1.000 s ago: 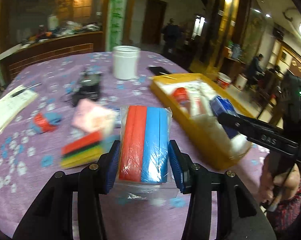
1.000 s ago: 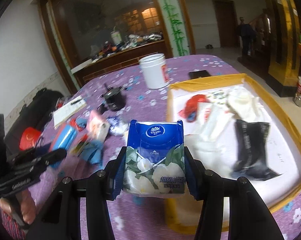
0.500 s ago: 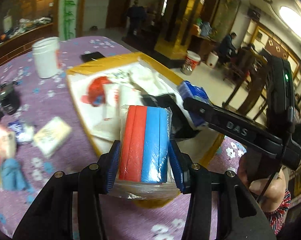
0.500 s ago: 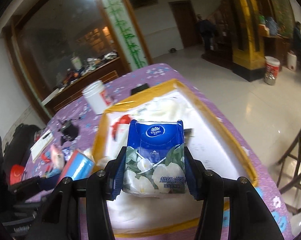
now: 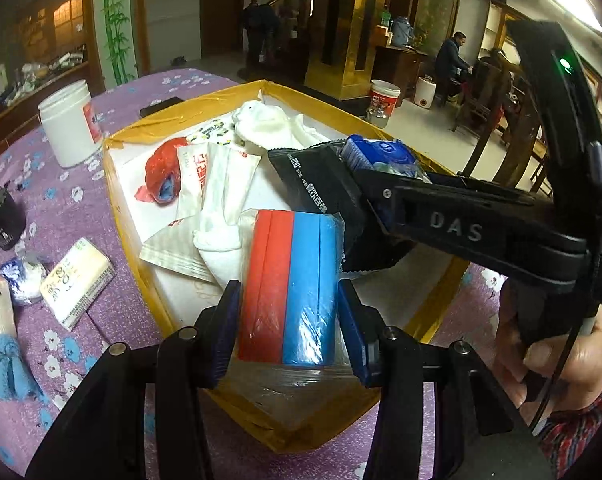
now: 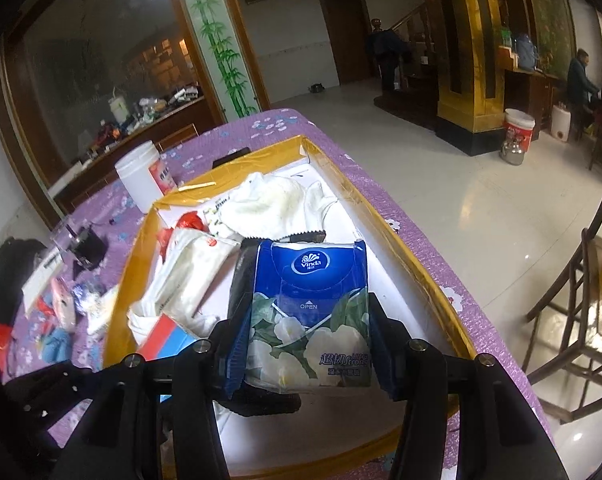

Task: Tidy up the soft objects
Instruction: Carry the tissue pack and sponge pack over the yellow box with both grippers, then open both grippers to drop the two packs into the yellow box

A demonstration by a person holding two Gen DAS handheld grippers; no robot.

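Note:
My left gripper [image 5: 288, 322] is shut on a plastic-wrapped pack of red and blue sponges [image 5: 289, 284], held over the near corner of the yellow-rimmed tray [image 5: 121, 216]. In the right wrist view my right gripper [image 6: 307, 338] is shut on a blue Vinda tissue pack [image 6: 311, 312] above the same tray [image 6: 417, 264]. The tray holds white cloths [image 5: 269, 124], a black packet [image 5: 321, 188], white packets and a red item [image 5: 163, 168]. The right gripper and the hand on it cross the left wrist view at the right [image 5: 453, 224]. The sponge pack [image 6: 169, 340] shows at lower left in the right wrist view.
On the purple flowered tablecloth left of the tray lie a white tissue pack [image 5: 77, 282], a blue cloth [image 5: 9, 368], a small blue-white bundle [image 5: 23, 278] and a pink packet. A white jar [image 5: 71, 122] and a black phone [image 5: 161, 106] stand farther back. A wooden chair [image 6: 581, 320] is beside the table.
Both grippers swung with their packs from over the tablecloth to above the tray. The tray's contents now fill both views; the loose items have slid to the left.

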